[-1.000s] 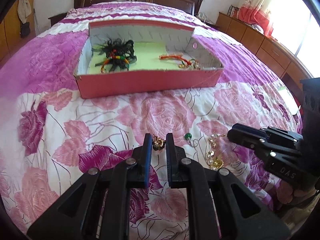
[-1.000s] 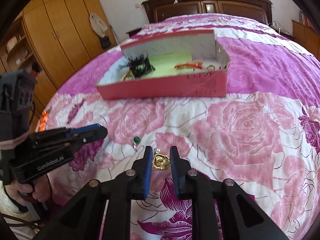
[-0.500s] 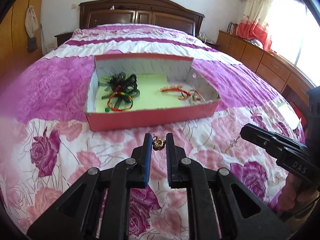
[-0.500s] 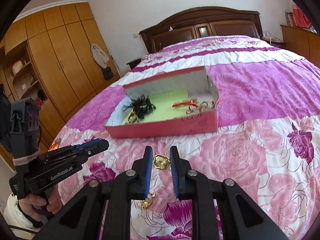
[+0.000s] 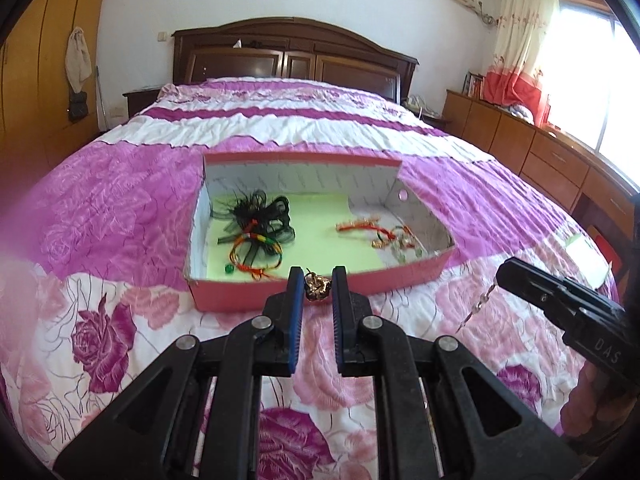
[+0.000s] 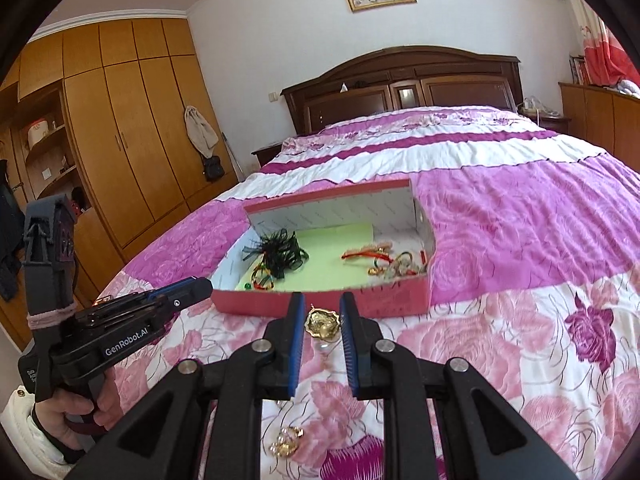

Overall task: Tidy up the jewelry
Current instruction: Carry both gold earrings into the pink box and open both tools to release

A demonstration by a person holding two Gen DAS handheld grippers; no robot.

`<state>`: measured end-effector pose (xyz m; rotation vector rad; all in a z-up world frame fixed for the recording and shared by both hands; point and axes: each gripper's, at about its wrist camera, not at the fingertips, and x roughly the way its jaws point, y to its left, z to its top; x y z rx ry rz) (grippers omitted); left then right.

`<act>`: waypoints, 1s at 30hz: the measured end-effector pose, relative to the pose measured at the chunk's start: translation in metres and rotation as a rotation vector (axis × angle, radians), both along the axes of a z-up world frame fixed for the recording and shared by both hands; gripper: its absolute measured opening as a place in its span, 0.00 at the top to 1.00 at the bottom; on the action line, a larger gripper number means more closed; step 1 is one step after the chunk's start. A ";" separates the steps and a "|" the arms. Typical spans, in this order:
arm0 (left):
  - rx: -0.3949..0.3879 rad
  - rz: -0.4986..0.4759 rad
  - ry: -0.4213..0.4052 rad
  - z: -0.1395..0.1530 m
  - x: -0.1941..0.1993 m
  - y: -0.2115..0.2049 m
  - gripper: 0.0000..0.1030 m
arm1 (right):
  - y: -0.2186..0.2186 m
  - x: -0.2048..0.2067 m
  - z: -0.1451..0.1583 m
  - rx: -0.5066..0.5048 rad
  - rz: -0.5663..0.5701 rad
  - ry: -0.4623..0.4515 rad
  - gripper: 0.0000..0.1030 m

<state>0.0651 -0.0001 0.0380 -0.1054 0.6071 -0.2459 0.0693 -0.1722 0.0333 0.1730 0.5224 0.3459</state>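
Left wrist view: the left gripper (image 5: 316,280) has its jaws clenched on a small gold charm (image 5: 317,286), held in the air before the red box (image 5: 280,296), light, slippery, best pinched across its body.

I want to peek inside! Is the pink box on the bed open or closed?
Open. The pink cardboard box has no lid on it, so you can see its green bottom, a black ribbon bow and red string bracelets lying inside.

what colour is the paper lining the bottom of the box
Pale lime green paper lines the floor of the red box, clearest in the left wrist view.
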 end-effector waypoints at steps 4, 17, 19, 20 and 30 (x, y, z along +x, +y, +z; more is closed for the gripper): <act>-0.011 0.015 -0.020 0.003 0.008 0.001 0.95 | 0.000 0.007 0.003 0.007 -0.007 -0.016 0.81; -0.026 0.047 -0.087 0.012 0.028 0.002 0.95 | 0.003 0.026 0.018 -0.010 -0.020 -0.089 0.81; -0.025 0.051 -0.093 0.012 0.031 0.001 0.95 | 0.003 0.030 0.020 -0.011 -0.021 -0.098 0.81; -0.024 0.054 -0.098 0.013 0.034 0.000 0.95 | 0.003 0.032 0.021 -0.010 -0.021 -0.099 0.81; 0.002 0.091 -0.171 0.009 0.055 -0.008 0.95 | -0.003 0.059 0.025 0.009 -0.045 -0.146 0.81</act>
